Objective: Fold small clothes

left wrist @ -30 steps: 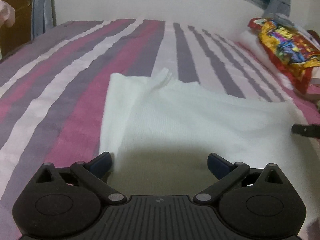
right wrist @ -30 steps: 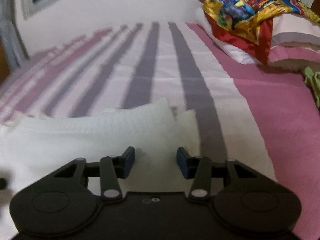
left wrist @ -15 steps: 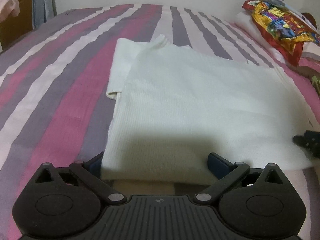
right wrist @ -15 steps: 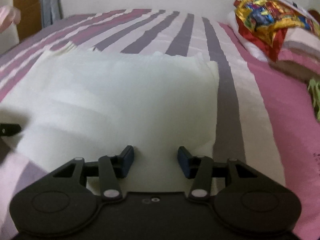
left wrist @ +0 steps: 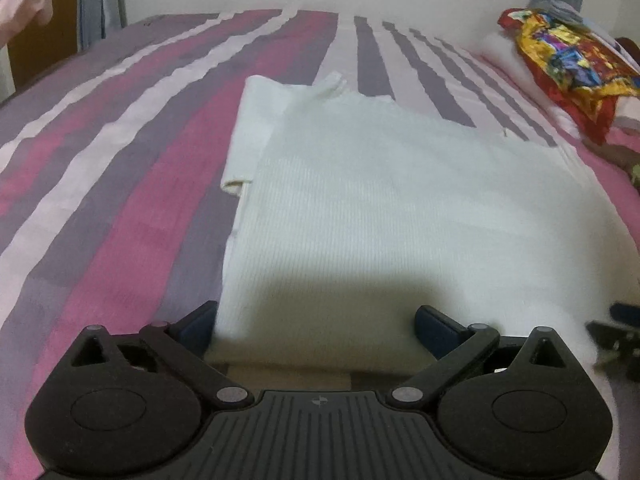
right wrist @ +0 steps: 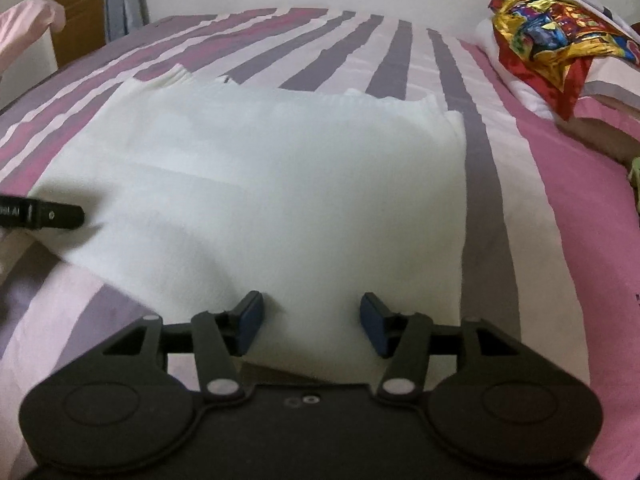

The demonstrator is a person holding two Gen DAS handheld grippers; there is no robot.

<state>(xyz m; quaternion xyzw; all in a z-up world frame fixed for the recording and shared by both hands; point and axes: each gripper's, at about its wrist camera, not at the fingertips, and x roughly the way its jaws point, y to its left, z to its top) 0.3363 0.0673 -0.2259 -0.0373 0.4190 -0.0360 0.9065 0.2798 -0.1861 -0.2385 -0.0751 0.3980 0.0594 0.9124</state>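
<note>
The white knit garment (left wrist: 400, 208) fills the middle of the left wrist view, lying flat on the striped bedspread (left wrist: 120, 184), its ribbed weave plain to see. A folded sleeve or flap (left wrist: 252, 136) pokes out at its left edge, above centre. In the right wrist view the same garment (right wrist: 280, 184) spreads across the centre, its far edge wavy and slightly blurred.

The left gripper (left wrist: 316, 322) sits at the bottom centre of its frame with its fingers (left wrist: 196, 322) wide apart. The near hem of the garment lies between them, and the left finger is just at the cloth's edge. The hem throws a shadow there, so it is hard to say whether cloth and finger touch. The right gripper (right wrist: 310, 322) shows the same picture at the bottom of its view: fingers (right wrist: 250, 318) spread, the near edge of the cloth between them, nothing clamped.

At the left edge of the right wrist view a dark bar cuts in over the cloth: part of the left gripper (right wrist: 44, 216), mostly out of frame. At the lower right of the left wrist view the right gripper (left wrist: 616, 332) shows only as a blurred dark shape.

Upper right in both views, a bright red and yellow printed cloth (left wrist: 568, 60) lies on a pale pillow (right wrist: 520, 80), partly cut off. Upper left, a pink fabric (right wrist: 28, 28) peeks in, too cropped to identify.
</note>
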